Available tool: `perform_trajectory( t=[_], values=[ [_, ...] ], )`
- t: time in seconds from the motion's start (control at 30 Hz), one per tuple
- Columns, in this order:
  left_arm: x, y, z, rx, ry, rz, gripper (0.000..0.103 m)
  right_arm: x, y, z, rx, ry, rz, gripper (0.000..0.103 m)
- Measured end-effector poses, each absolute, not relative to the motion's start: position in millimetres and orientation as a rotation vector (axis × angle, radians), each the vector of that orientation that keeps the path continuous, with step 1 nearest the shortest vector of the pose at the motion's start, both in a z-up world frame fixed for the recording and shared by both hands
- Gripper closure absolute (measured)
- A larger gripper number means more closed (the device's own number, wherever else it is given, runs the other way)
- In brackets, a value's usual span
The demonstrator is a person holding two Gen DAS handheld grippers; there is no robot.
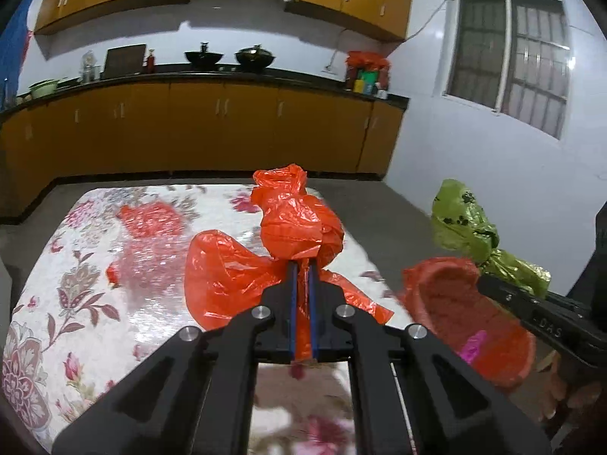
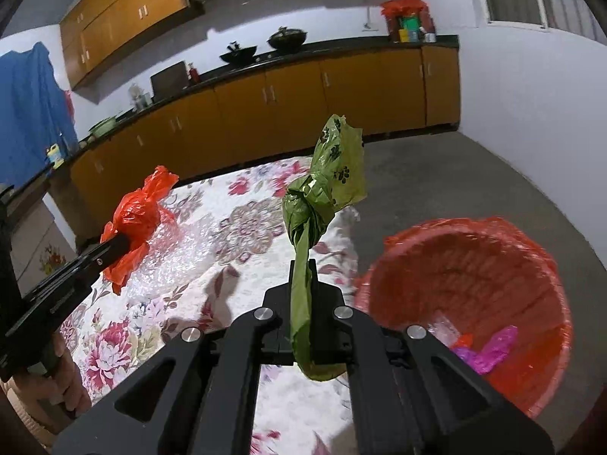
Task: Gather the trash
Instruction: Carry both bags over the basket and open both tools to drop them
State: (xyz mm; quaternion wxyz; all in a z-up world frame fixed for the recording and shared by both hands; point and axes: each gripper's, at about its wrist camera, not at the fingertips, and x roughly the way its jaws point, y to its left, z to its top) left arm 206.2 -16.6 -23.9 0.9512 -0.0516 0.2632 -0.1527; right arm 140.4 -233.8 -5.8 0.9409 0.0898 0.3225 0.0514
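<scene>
A knotted red plastic bag [image 1: 299, 220] is pinched between the two fingers of the left gripper [image 1: 302, 263], which are drawn almost together on a twisted strand of the plastic; the bulk of the bag bulges just ahead of the fingertips, and loose folds spill to either side of them. In the right wrist view the same bag [image 2: 138, 212] is seen lifted above the table, at the tip of the left gripper [image 2: 120, 243].

A knotted green bag printed with black paw marks [image 2: 326, 204] is clamped in the right gripper [image 2: 302, 265], whose fingers are closed on the bag's thin neck; the knot and the flared top stand upright just beyond the fingertips, while the tail hangs back between the fingers. In the left wrist view this green bag [image 1: 466, 227] is seen to the right of the left gripper, held at the tip of the right gripper [image 1: 487, 282].

A red-lined bin [image 2: 466, 303] is found below and to the right of the right gripper, with a purple scrap [image 2: 489, 352] lying inside it. A flower-patterned tablecloth [image 1: 76, 265] is spread beneath both grippers, with a kitchen counter [image 1: 189, 76] far ahead.
</scene>
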Motion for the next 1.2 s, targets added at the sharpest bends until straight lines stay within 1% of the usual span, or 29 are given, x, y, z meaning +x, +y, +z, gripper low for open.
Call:
perform_trajectory(
  t=[0.57, 1.0, 1.2],
  values=[
    [173, -104, -4, -0.095, 0.510, -0.569, 0.097, 84, -299, 5, 0.227, 0.584, -0.094, 0.099],
    [176, -152, -11, -0.080, 0.542, -0.678, 0.097, 74, -336, -1, 0.273, 0.579, -0.174, 0.099],
    [185, -184, -27, -0.067, 0.586, -0.738, 0.096, 79, -351, -3, 0.297, 0.579, -0.193, 0.099]
  ],
)
